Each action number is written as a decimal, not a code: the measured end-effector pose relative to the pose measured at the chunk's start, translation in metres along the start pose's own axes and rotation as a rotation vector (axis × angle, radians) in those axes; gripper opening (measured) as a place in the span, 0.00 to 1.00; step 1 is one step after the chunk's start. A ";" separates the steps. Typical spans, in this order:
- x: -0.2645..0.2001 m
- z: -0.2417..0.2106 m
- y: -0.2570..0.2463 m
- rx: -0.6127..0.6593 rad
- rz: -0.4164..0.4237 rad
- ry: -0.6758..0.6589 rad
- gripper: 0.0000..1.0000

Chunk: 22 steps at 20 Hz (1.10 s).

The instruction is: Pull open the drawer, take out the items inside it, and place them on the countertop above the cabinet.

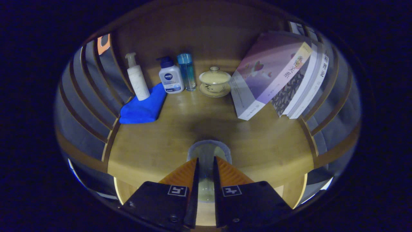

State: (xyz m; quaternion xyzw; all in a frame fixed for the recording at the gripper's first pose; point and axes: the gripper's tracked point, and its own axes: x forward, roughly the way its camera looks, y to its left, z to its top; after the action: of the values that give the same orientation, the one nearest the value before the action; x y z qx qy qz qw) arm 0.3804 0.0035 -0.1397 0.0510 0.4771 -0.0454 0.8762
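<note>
Gripper [206, 167] clamps a glass [207, 151] over the countertop's [154, 145] bare front edge.

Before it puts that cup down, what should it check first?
1. Both jaws pressing on the clear cup: ok.
2. Cup over the countertop: ok.
3. Bare wood just ahead of the jaws: ok.
4. Room before the blue cloth, bottles and lidded teacup beyond: ok.
5. Path away from the leaning books: ok.
6. Cup bottom touching the wood: cannot tell.
</note>
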 end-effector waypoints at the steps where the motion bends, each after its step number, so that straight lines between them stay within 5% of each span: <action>1: -0.003 0.001 0.004 0.003 0.028 -0.011 0.28; 5: -0.022 0.001 0.010 0.039 0.098 -0.096 0.49; 15: -0.164 -0.012 0.039 0.004 0.260 -0.607 0.98; 22: -0.233 -0.072 0.023 -0.032 0.180 -0.855 1.00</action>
State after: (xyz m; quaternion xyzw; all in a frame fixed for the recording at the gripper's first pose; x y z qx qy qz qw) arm 0.1978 0.0431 0.0185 0.0552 0.0656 0.0215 0.9961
